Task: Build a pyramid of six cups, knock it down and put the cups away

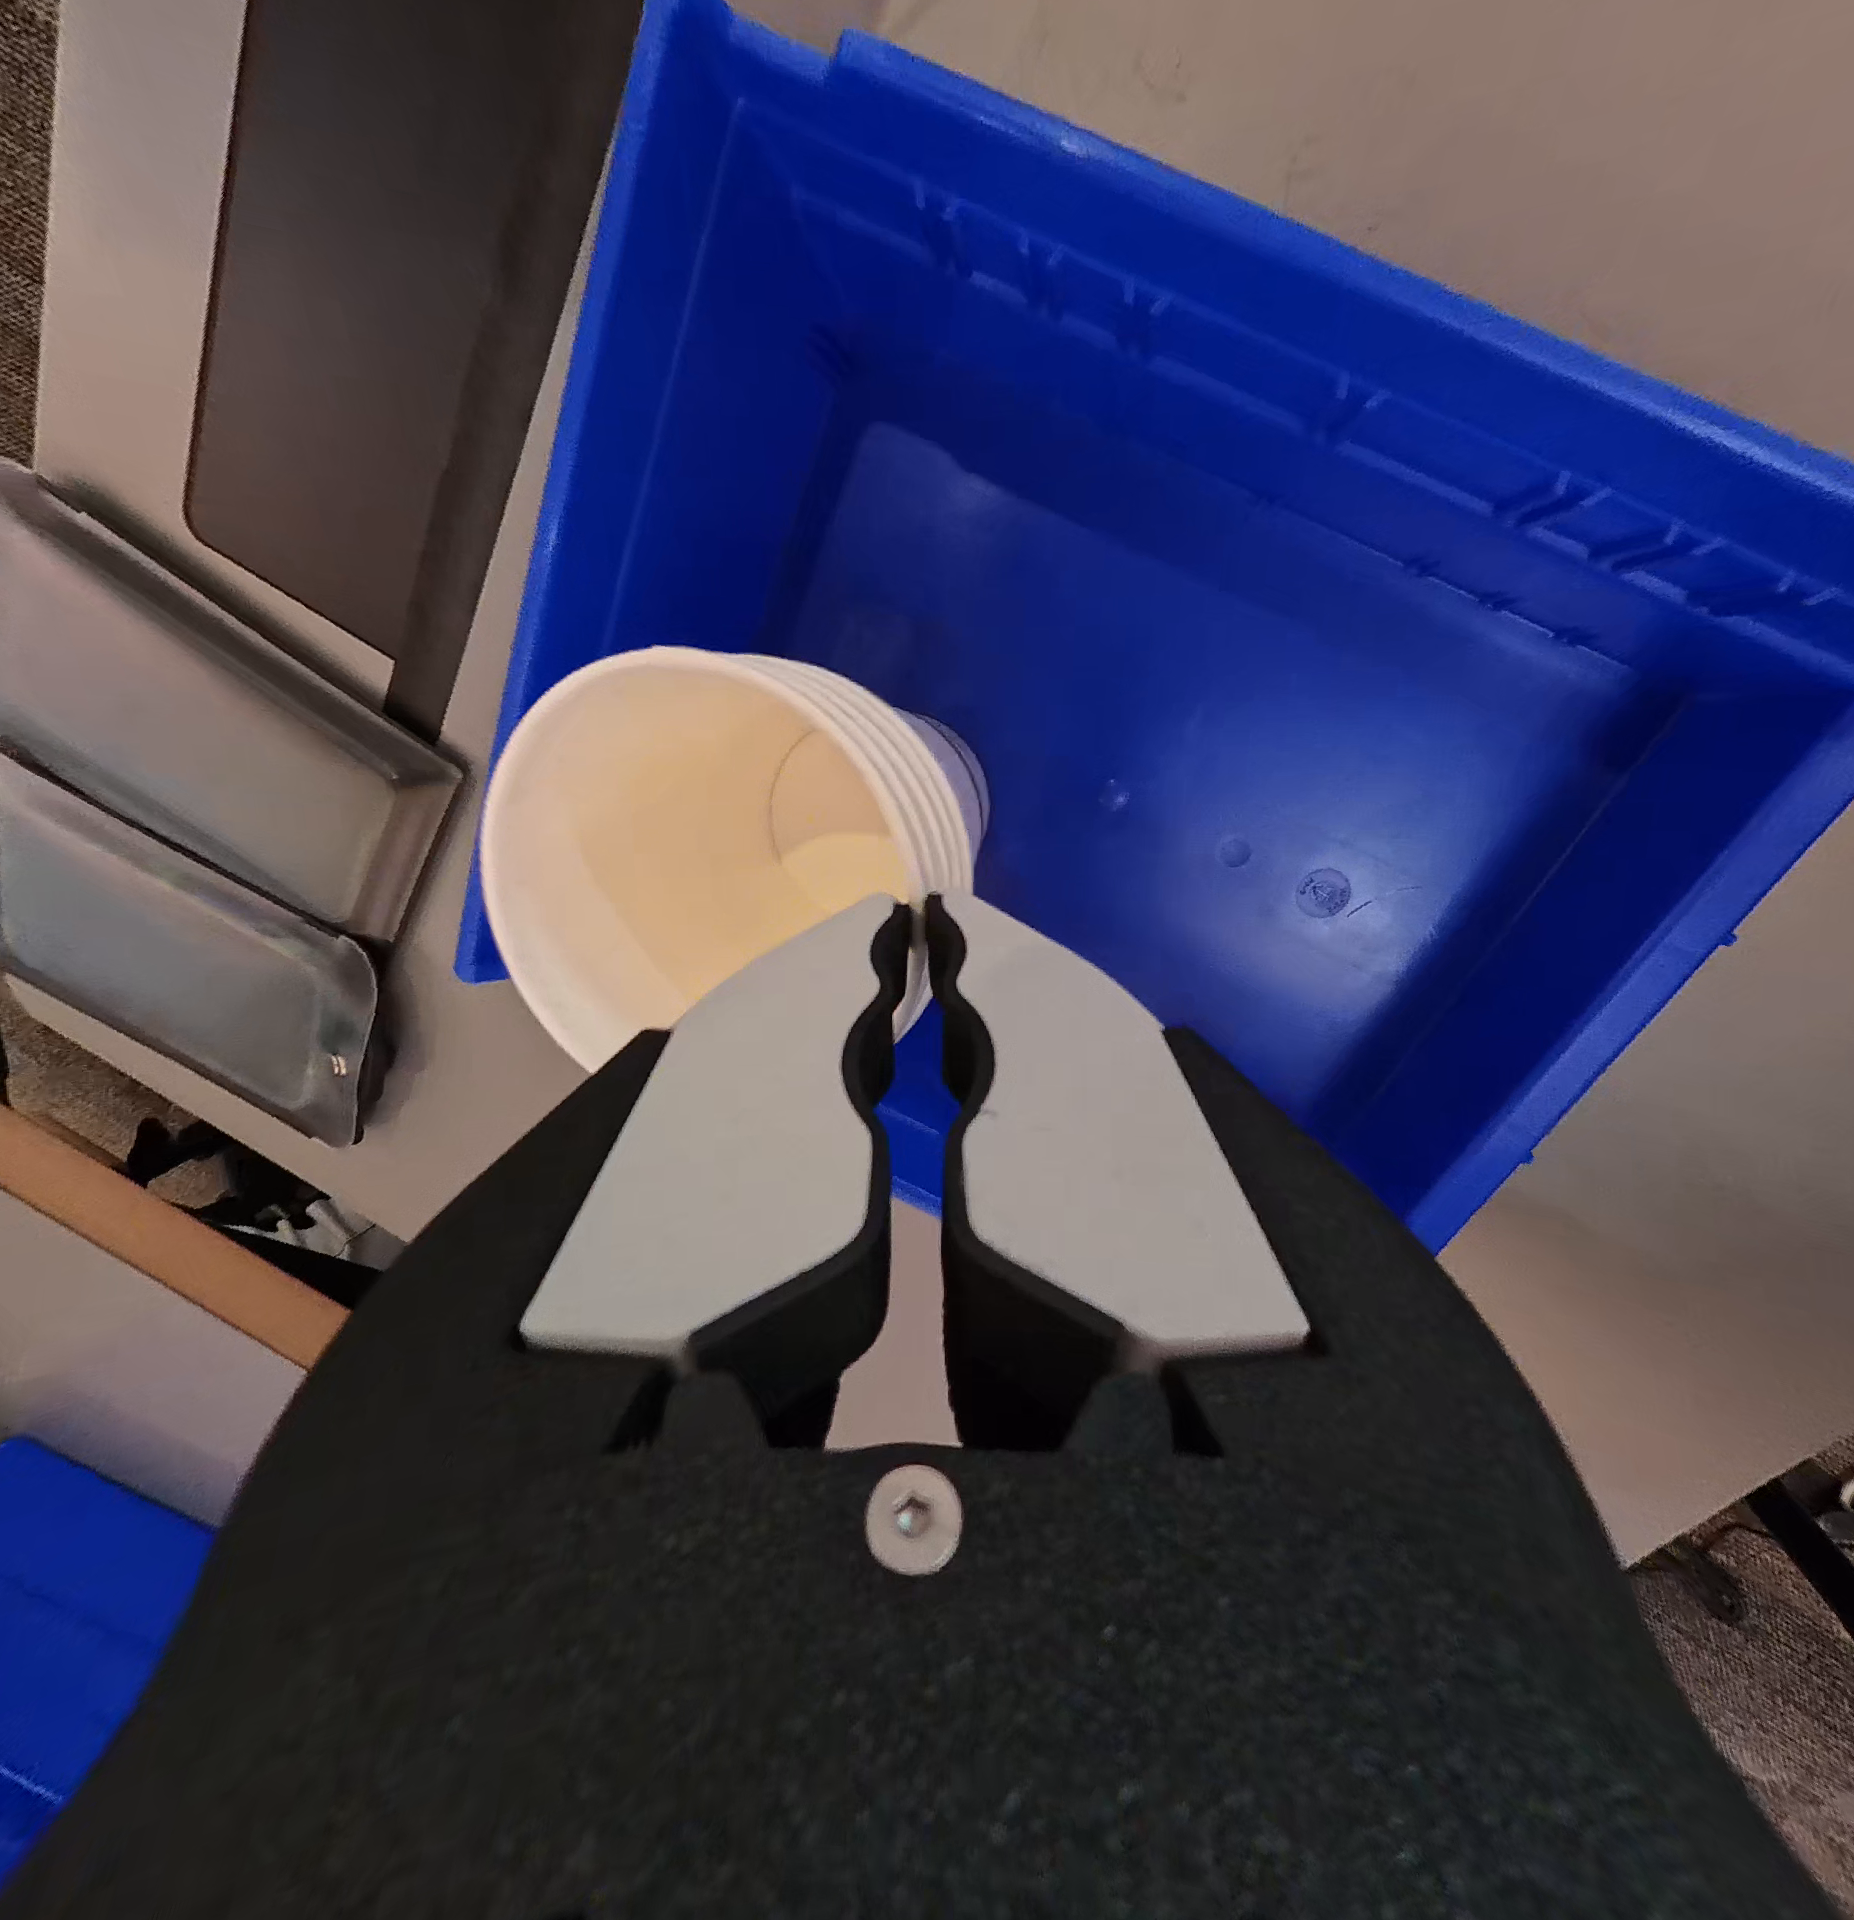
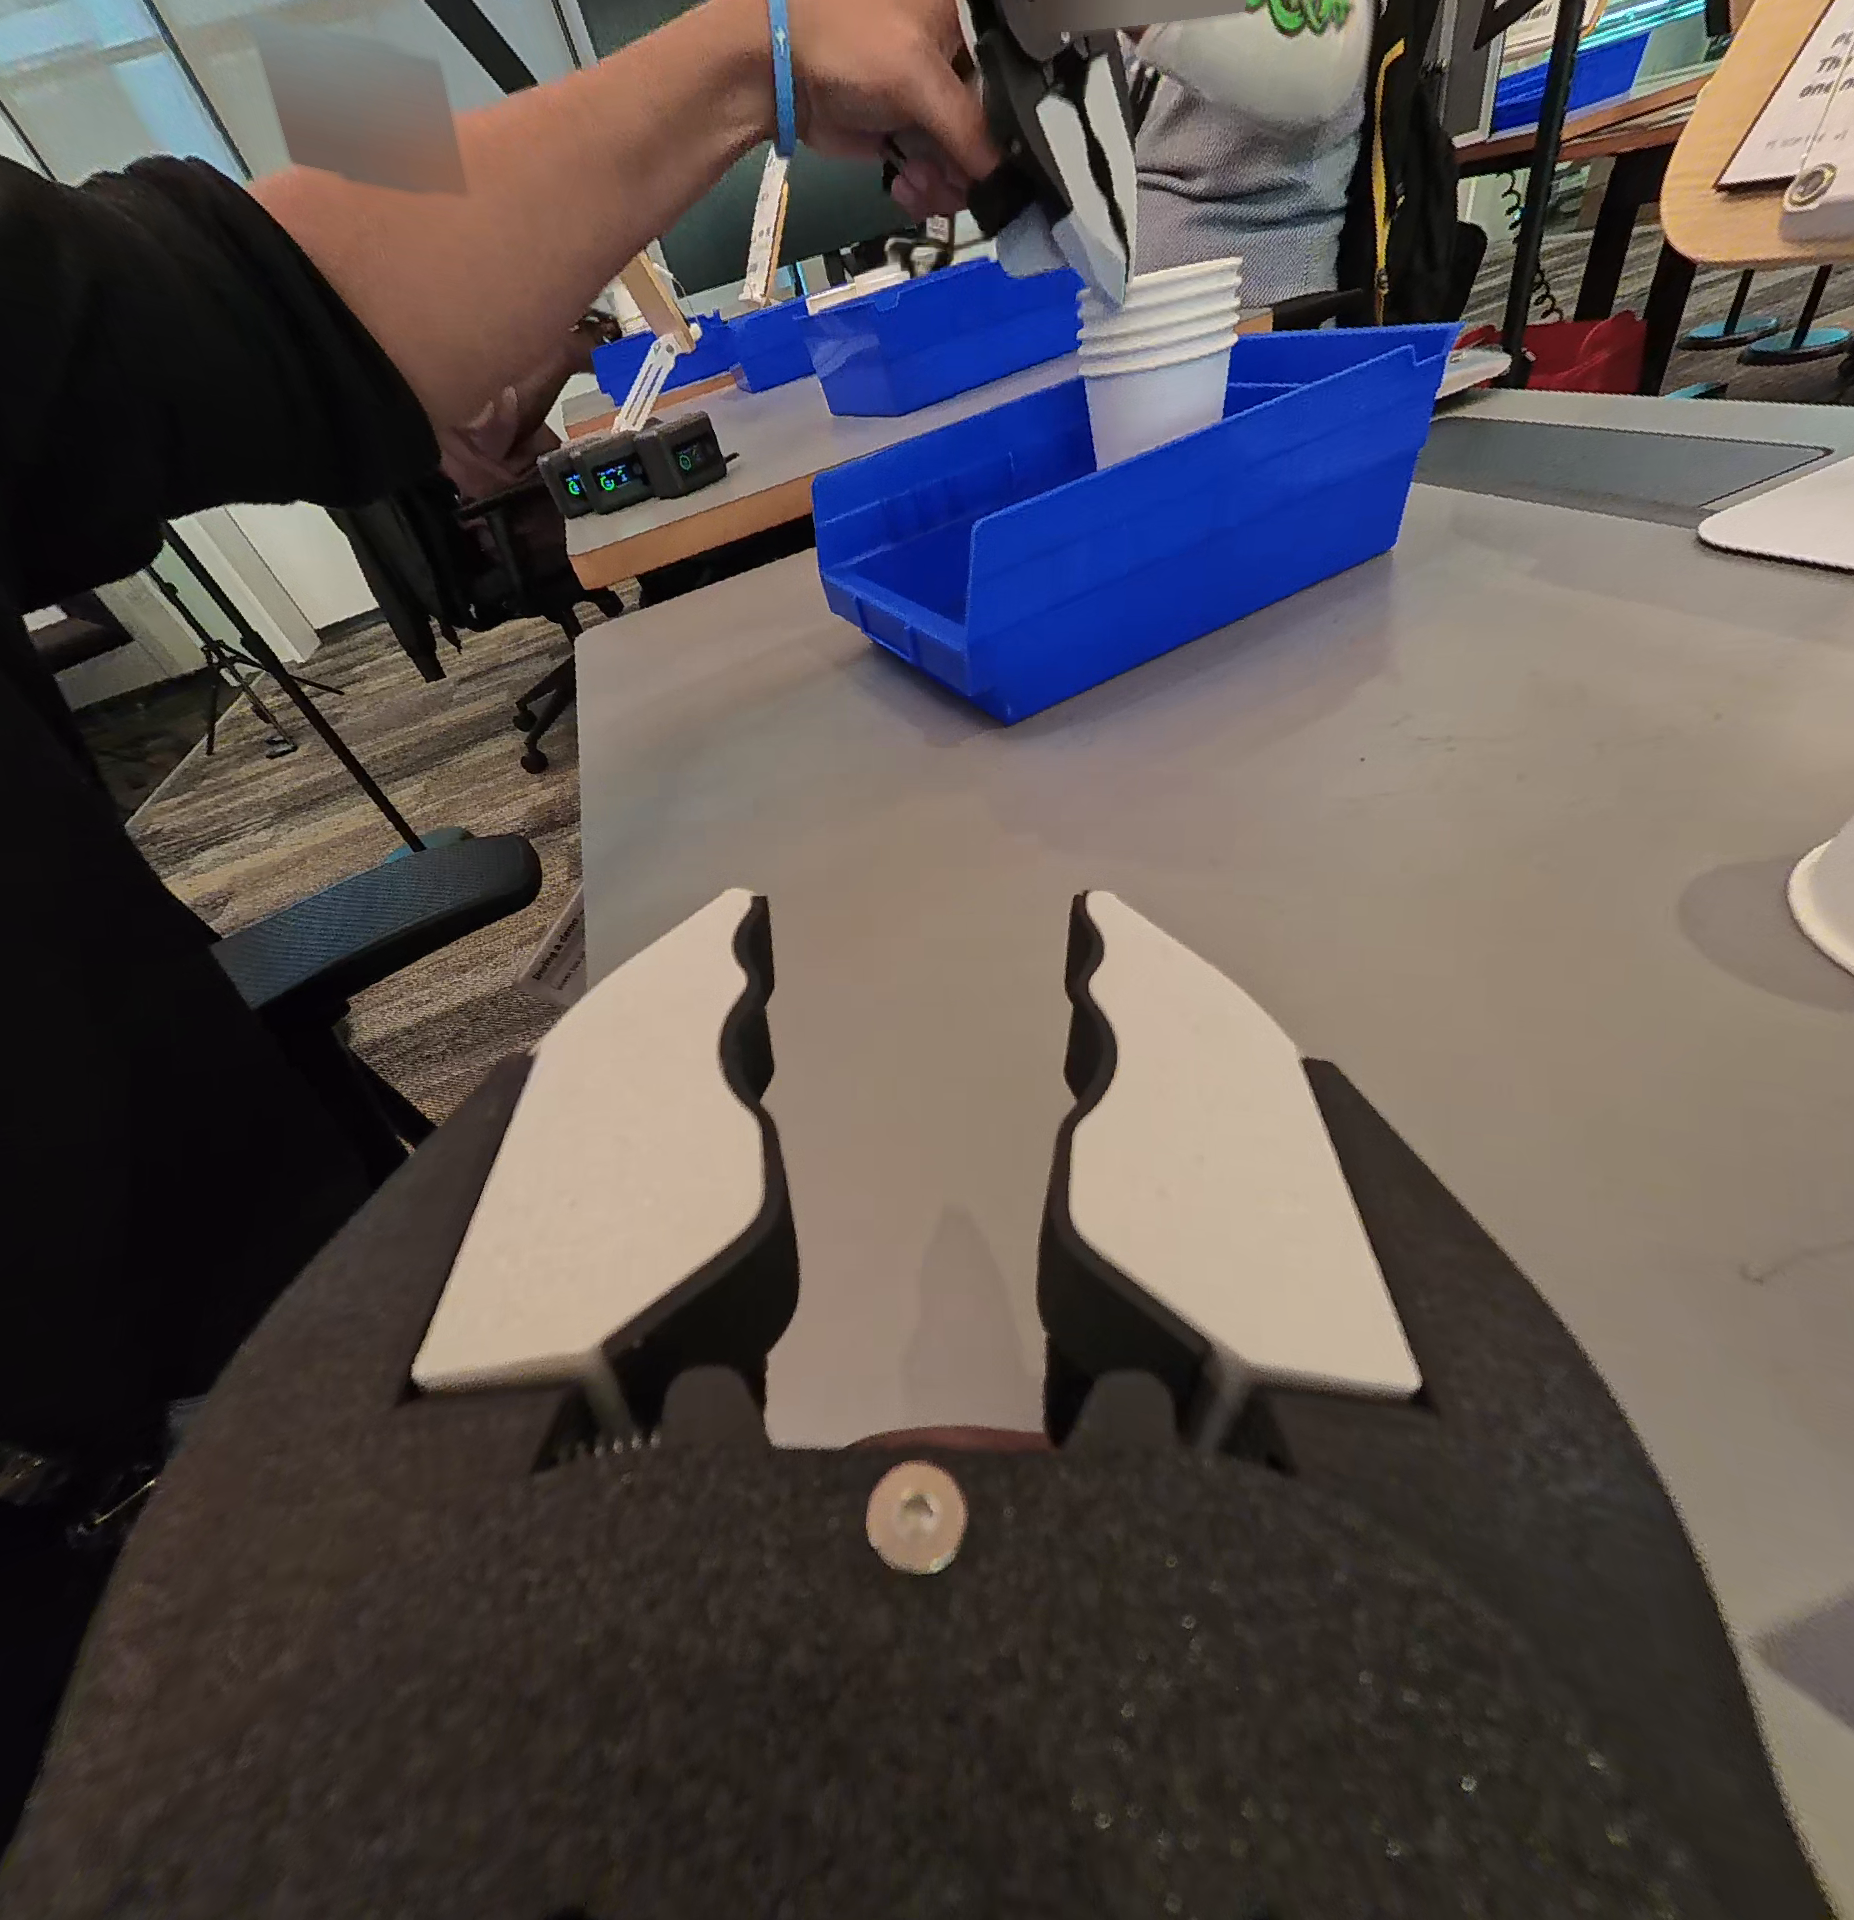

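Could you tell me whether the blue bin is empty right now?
Empty: the blue bin shows a bare floor; the cup stack hangs gripped above it.

Bin (image 2: 1110,561) sits on worktop (image 2: 1214,883), upper centre of right wrist frame; nested cup stack (image 2: 1162,364) partly inside its far end.

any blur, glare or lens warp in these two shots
Left wrist view: the metal trays at the left edge are smeared, the nested cups and blue bin are sharp, and a soft sheen lies on the bin floor. Right wrist view: wide-angle warp bends the grey table edge, the right tool casts a soft shadow, and a mosaic patch sits top left.
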### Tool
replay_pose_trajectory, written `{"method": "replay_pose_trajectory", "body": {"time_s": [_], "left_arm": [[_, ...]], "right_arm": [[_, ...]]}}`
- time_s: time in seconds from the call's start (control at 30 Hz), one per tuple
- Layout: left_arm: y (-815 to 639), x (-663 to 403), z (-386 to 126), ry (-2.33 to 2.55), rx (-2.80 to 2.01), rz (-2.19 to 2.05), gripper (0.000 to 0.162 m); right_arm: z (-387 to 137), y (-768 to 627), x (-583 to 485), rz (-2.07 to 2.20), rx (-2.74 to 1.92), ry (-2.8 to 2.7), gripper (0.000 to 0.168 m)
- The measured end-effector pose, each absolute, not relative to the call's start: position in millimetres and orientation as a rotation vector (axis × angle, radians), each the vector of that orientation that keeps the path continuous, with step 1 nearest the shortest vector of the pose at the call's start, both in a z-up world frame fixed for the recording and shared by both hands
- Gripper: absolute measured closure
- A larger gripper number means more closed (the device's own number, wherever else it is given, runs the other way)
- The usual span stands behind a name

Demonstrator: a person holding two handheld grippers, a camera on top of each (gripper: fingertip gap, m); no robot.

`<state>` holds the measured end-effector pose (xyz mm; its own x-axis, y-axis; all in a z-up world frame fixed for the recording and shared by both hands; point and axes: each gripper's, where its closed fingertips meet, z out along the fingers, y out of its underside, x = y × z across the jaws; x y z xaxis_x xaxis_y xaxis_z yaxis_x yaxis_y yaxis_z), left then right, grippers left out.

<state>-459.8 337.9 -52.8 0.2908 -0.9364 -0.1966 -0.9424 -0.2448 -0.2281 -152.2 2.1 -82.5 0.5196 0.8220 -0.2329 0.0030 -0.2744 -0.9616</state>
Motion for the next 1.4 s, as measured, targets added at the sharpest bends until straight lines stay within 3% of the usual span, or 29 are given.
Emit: {"method": "replay_pose_trajectory", "body": {"time_s": [0.47, 0.9, 1.1, 1.27, 1.4], "left_arm": [[334, -461, -17, 1.675, -2.248, 0.047, 0.159], [319, -444, 139, 1.300, -1.989, -0.022, 0.160], [264, -395, 204, 1.064, -1.753, -0.385, 0.160], [208, -346, 200, 0.874, -1.597, -0.763, 0.160], [168, -302, 166, 0.824, -1.531, -0.992, 0.160]], "right_arm": [[-83, 0, -152, 0.932, -1.681, -0.715, 0.117], [-80, 24, -121, 0.982, -1.679, -0.469, 0.115], [-79, 30, -111, 1.025, -1.677, -0.382, 0.115], [-77, 40, -115, 1.051, -1.679, -0.370, 0.106], [-41, 59, -126, 1.105, -1.583, -0.383, 0.091]]}}
